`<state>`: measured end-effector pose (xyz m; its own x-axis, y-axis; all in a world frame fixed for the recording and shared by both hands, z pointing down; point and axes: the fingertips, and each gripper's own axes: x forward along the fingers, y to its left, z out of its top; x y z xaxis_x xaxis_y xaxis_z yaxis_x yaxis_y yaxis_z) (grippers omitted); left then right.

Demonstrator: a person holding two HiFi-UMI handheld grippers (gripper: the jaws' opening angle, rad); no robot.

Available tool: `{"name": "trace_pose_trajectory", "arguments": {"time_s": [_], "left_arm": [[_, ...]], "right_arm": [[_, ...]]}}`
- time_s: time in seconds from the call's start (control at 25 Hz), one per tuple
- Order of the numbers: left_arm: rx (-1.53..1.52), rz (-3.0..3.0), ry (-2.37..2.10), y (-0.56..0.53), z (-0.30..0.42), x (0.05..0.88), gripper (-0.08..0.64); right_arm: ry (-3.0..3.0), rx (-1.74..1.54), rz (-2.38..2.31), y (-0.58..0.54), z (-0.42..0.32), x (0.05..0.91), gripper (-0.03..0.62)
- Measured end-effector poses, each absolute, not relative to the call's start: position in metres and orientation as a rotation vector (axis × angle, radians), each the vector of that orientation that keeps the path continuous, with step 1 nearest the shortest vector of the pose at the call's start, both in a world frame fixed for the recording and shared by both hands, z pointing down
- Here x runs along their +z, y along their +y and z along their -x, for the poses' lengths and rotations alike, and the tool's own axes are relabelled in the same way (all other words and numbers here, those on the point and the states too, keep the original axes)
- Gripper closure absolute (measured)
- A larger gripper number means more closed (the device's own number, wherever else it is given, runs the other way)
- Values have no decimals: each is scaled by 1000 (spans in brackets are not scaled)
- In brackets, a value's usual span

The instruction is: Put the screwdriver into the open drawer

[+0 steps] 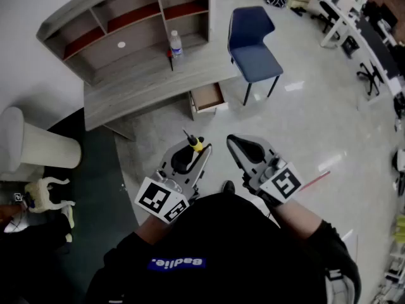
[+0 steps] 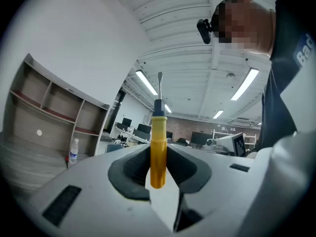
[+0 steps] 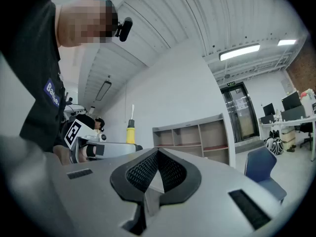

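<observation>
1. Between the dark ribbed pads of the grey plastic left gripper [image 2: 158, 168] stands the yellow-handled screwdriver [image 2: 158, 142]. The pads clamp the smooth round handle low down, and the dark collar and thin metal shaft point up.
2. Ahead and well apart from it, the open light-wood drawer [image 1: 209, 109] juts from the curved grey desk [image 1: 145, 84]. The drawer's inside is too small to make out.
3. Beside the left one, the grey right gripper [image 3: 157, 172] has its mesh-textured jaws together on nothing.
4. Farther right, a blue padded chair [image 1: 253, 52] stands near the drawer.
</observation>
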<state>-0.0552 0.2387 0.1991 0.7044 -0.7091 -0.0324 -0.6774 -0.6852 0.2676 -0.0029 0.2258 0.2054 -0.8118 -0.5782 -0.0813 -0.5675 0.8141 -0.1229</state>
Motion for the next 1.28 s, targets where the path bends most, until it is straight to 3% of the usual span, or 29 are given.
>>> {"name": "trace_pose_trajectory", "arguments": {"time_s": [0.72,1.28], "left_arm": [[-173,-2669,-1134,228,37,202,469],[-144,-2593,-1285,204,-8,217,469]], "right_arm": [[2911,-167,836,216,-7,207,566],[2938,-184,698,188,-55,218,566]]}}
